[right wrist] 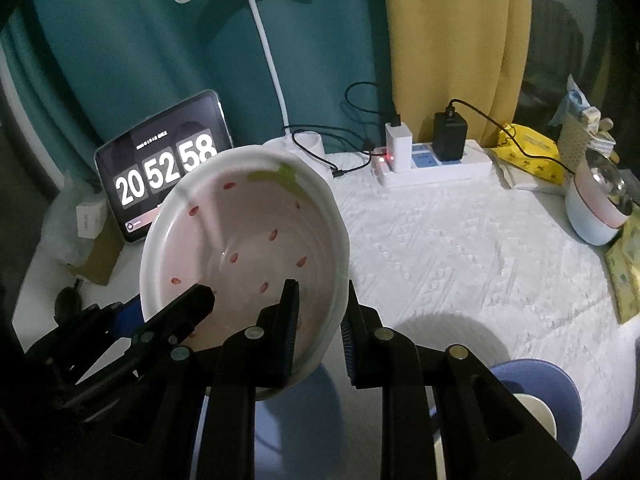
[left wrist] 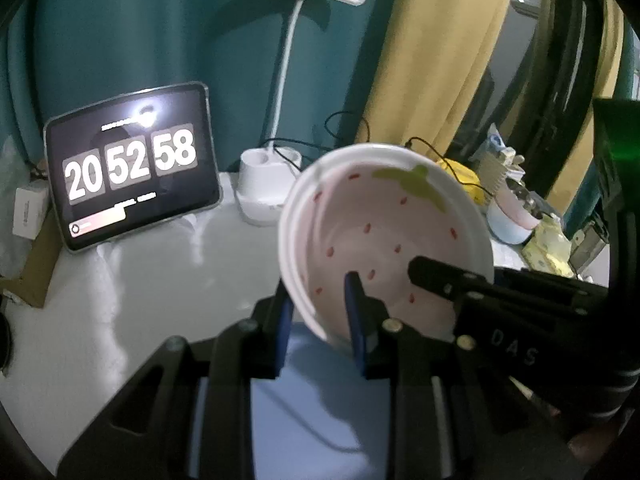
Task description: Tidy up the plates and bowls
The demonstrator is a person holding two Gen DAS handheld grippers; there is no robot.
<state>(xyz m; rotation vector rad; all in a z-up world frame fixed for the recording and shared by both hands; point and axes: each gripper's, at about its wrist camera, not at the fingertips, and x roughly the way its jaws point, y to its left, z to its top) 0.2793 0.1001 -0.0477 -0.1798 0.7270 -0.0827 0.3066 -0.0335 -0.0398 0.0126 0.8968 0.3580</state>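
The strawberry bowl is off the tabletop, tilted so its pink, red-seeded inside faces you, and you carry it with both tools at once. Your left gripper is clamped on the bowl's left rim, one blue pad inside the bowl and one outside against the white wall. Your right gripper is clamped on the opposite rim in the same way, one finger inside, one outside. In the left wrist view the right tool's black finger reaches into the bowl from the right.

Below the bowl, at the near edge of the tabletop, lies a blue plate. A blue bowl sits near the right side of that edge with something pale inside it.

Along the far edge you have the tablet clock at the left, the white lamp beside it, then the power strip with two chargers plugged in. A pink and blue pot stands near the far right corner.
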